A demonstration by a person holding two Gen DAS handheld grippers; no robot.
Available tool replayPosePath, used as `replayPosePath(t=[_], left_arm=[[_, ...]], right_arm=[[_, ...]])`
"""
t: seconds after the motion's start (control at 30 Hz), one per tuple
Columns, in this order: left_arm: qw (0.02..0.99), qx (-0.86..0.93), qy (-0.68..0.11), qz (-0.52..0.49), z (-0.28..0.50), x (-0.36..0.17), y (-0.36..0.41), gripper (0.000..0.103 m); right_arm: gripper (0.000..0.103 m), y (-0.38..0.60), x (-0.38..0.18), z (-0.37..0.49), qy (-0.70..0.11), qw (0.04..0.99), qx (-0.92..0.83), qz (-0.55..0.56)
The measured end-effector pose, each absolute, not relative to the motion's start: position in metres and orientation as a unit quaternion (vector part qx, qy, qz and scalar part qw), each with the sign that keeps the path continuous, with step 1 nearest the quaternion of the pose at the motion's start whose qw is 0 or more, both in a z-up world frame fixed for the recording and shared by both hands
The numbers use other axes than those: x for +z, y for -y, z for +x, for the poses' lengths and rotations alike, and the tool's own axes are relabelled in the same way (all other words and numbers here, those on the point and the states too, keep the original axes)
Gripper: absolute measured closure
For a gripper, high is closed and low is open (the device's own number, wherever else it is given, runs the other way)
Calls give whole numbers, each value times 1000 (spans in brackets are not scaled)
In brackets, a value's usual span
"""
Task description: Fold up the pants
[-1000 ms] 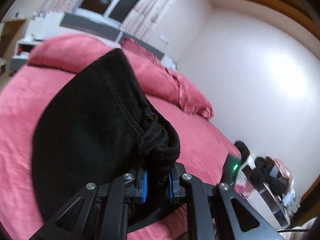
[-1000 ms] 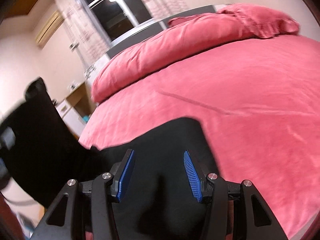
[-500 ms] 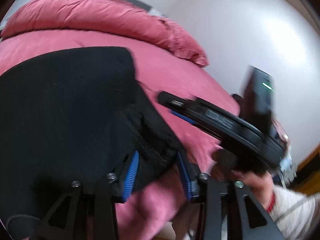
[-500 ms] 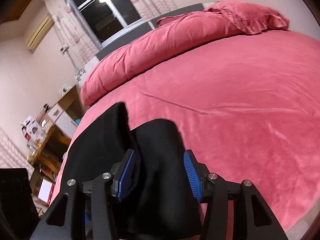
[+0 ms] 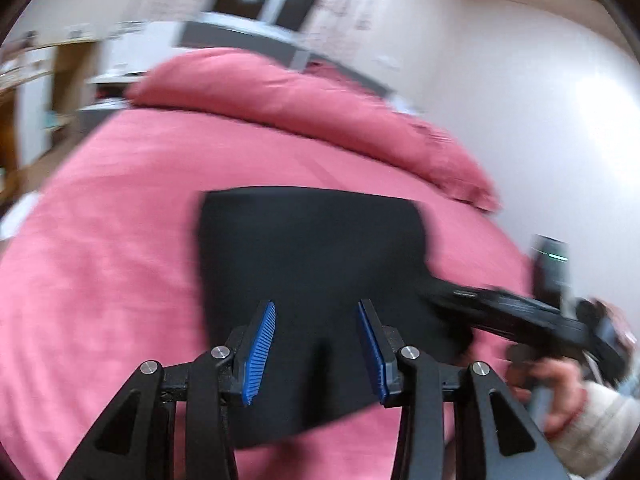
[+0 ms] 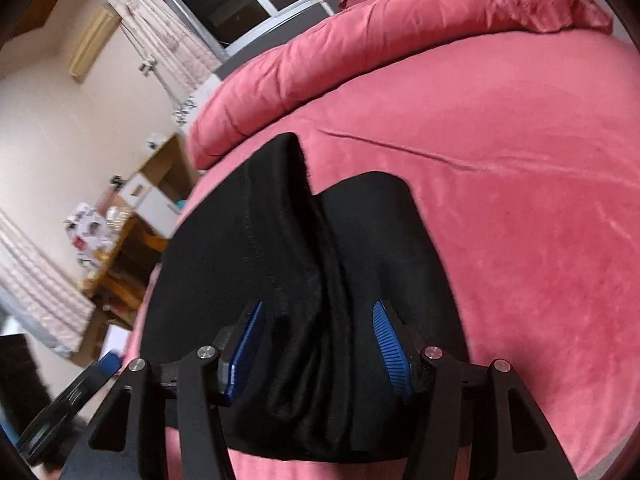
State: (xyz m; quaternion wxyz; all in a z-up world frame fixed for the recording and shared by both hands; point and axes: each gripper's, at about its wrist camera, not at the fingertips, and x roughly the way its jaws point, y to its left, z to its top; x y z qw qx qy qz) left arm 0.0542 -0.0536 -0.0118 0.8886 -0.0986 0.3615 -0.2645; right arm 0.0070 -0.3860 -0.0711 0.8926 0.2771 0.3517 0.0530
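Note:
The black pants (image 5: 312,248) lie folded into a rough rectangle on the pink bed cover (image 5: 100,260). My left gripper (image 5: 315,308) hovers open over their near edge, with nothing between its blue pads. In the right wrist view a raised ridge of the pants (image 6: 280,220) runs between the jaws of my right gripper (image 6: 318,308). Those jaws are opening and the pads stand off the cloth on both sides. A hand (image 5: 560,384) in a white sleeve holds the right tool at the pants' right edge.
A rolled pink duvet and pillow (image 5: 300,96) lie along the head of the bed. A cluttered wooden desk (image 6: 120,248) stands left of the bed, below curtains and a dark window. A white wall (image 5: 560,100) is to the right.
My left gripper let go of the bunched waistband, opened and drew back lower. The pants dropped from hanging to lying flat on the bed. The right jaws widened slightly.

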Motion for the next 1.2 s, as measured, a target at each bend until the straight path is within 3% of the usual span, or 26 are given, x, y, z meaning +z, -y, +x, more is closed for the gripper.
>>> replayPosePath(t=[0.13,0.17,0.2,0.3,0.57,0.83,0.9,1.07,1.2], left_arm=[[882,-226,-400,-101,71,-38,39,61],[879,-228,-407,-99,69,-44,42,61],[878,-229,-408,-97,67,-48,42,61],[885,-225,-400,-80,61,-47,34,61],[892,-282,-352,-19,47,-25,69,61],[880,-300,-367,37,44,-36,107,59],[878,-300,-369,59,41,-40,115,52],[880,-296,-356,106,34,-43,127,50],[872,-310,-375,62,41,-26,110,50]], right_arm=[[47,379,-78,13,-377,882,66,274],[57,377,-78,13,-380,883,61,270],[75,374,-79,14,-385,882,60,265],[87,364,-76,14,-387,885,60,250],[89,376,-9,-12,-325,922,55,204],[89,413,-60,-17,-371,893,-2,255],[89,414,-73,-14,-377,891,-9,250],[87,412,-71,-11,-382,897,-17,220],[75,414,-48,-18,-376,899,-33,223]])
